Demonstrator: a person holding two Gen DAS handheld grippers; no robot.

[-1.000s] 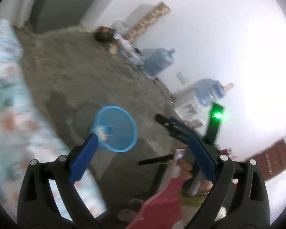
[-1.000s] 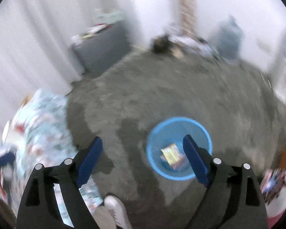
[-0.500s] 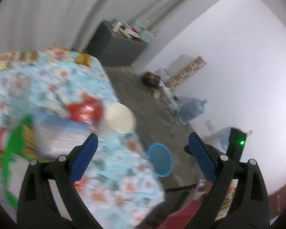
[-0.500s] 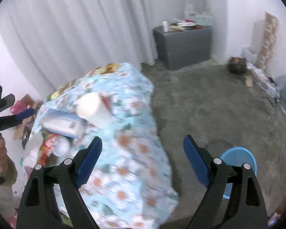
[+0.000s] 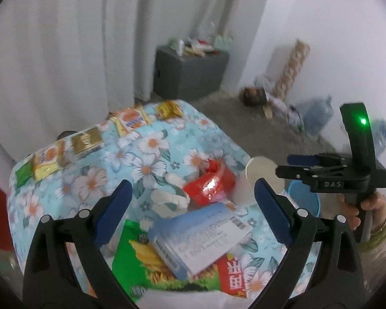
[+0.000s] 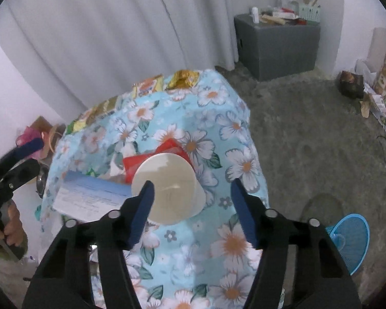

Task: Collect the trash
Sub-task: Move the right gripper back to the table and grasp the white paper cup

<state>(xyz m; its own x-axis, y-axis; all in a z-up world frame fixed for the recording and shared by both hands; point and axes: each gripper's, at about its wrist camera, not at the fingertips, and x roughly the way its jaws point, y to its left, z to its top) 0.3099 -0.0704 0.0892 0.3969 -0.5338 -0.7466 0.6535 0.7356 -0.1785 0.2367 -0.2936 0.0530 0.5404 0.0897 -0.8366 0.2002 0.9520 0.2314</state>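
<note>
A table under a pale blue floral cloth fills the middle of both views. Along its far edge, upper left, lies a row of small snack packets. Nearer sit a white paper cup, a red wrapper, what looks like crumpled white paper, a light blue carton and a green chip bag.

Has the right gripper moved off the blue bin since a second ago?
Yes. The right gripper has swung from above the blue bin to the floral table, jaws closing around the paper cup.
</note>
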